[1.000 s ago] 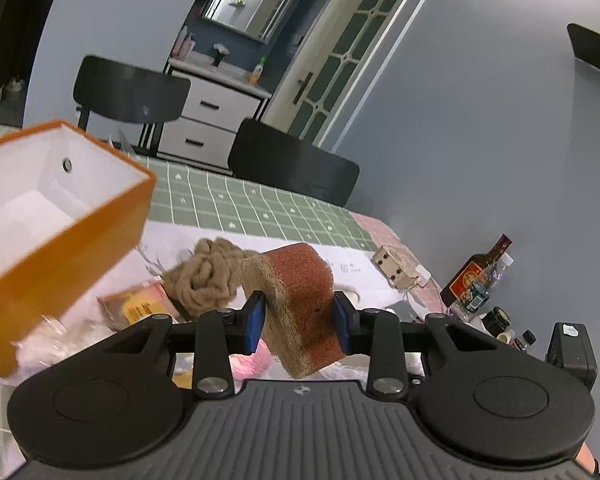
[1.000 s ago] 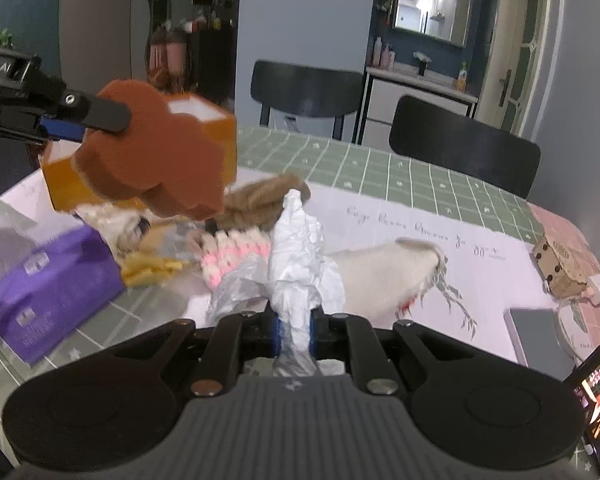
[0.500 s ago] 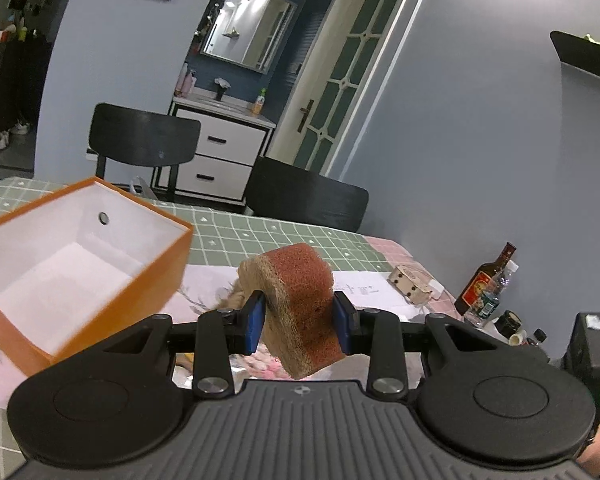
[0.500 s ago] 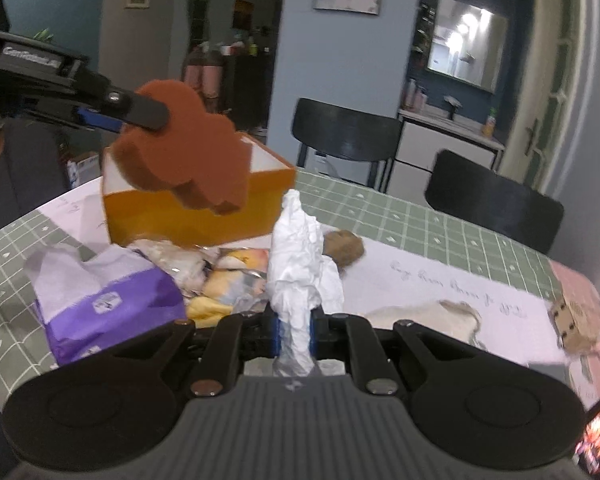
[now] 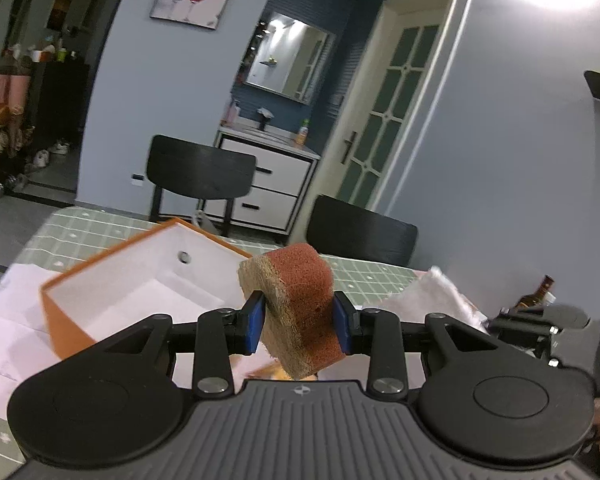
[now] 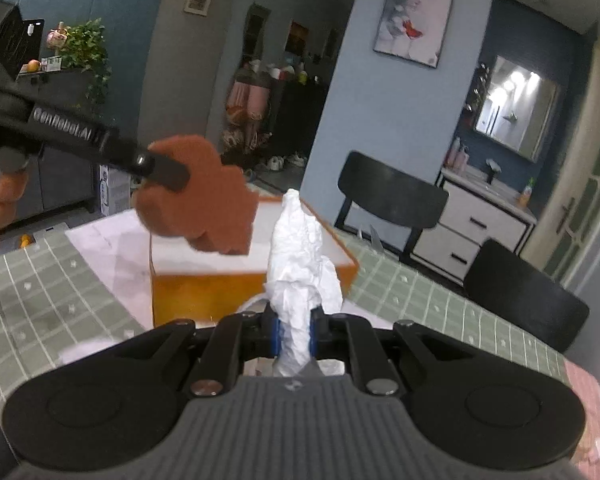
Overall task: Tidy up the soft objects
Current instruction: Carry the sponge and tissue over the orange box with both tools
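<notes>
Sponge (image 5: 300, 304) clamped in left gripper (image 5: 299, 322), up in air just short of orange box (image 5: 66, 320), box mouth ahead-left of it. Right gripper (image 6: 293, 334) pinches white tissue wad (image 6: 300, 256) upright, box straight ahead w/ left gripper nearer.

Both grippers stand higher and nearer the orange box (image 5: 112, 280) than before. The sponge (image 5: 300, 304) now hangs at the box's open rim; the tissue (image 6: 300, 264) rises before its wall, and the table clutter drops from view.
</notes>
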`<control>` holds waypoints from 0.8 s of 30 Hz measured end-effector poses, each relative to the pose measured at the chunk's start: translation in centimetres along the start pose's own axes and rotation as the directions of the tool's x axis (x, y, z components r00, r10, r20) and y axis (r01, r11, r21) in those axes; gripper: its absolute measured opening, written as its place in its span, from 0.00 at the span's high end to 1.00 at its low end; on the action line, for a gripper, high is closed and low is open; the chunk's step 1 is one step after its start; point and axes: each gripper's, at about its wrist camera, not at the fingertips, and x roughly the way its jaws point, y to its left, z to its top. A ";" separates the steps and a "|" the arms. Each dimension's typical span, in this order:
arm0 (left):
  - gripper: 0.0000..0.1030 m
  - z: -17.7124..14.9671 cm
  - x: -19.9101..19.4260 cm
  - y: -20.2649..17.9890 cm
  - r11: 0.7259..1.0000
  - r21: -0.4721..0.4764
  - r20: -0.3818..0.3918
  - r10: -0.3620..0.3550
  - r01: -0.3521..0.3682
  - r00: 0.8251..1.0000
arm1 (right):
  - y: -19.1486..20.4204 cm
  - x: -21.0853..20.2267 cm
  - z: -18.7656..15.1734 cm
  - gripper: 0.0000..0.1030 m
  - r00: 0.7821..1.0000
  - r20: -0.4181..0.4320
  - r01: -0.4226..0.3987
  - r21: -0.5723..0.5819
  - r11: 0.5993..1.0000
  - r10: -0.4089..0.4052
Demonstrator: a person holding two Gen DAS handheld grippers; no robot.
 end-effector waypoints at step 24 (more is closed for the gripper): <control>0.61 1.3 4.8 8.5 0.997 0.002 -0.111 0.074 -0.074 0.991 | -0.8 13.1 11.9 0.89 0.996 -0.030 0.071 -0.203 0.977 -0.079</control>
